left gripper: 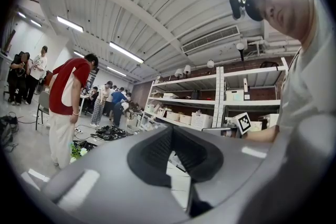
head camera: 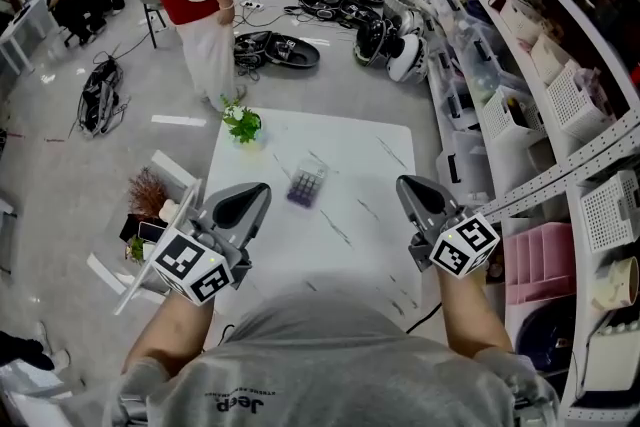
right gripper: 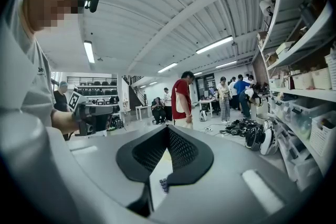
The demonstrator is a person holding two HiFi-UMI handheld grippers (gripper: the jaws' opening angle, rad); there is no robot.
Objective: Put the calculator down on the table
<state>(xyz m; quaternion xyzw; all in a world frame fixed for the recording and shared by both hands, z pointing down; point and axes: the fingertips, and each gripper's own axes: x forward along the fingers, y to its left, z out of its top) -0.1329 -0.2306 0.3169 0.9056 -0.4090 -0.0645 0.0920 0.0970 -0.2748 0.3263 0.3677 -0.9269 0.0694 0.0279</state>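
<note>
The calculator (head camera: pixel 307 183), purple-grey with rows of keys, lies flat on the white table (head camera: pixel 370 155), a little left of its middle. A sliver of the calculator (right gripper: pixel 164 184) shows through the gap under the right jaws. My left gripper (head camera: pixel 262 191) hovers over the table's near left edge, shut and empty, about a hand's width short of the calculator. My right gripper (head camera: pixel 406 185) hovers near the right side, also shut with nothing in it. In the left gripper view the left gripper (left gripper: pixel 171 129) has its tips met; the right gripper (right gripper: pixel 167 129) looks the same in its own view.
A small green plant (head camera: pixel 243 123) stands at the table's far left corner. Shelves (head camera: pixel 520 65) with boxes and bins run along the right. A person in a red top (head camera: pixel 200 5) stands beyond the table. Cables and gear (head camera: pixel 275 48) lie on the floor.
</note>
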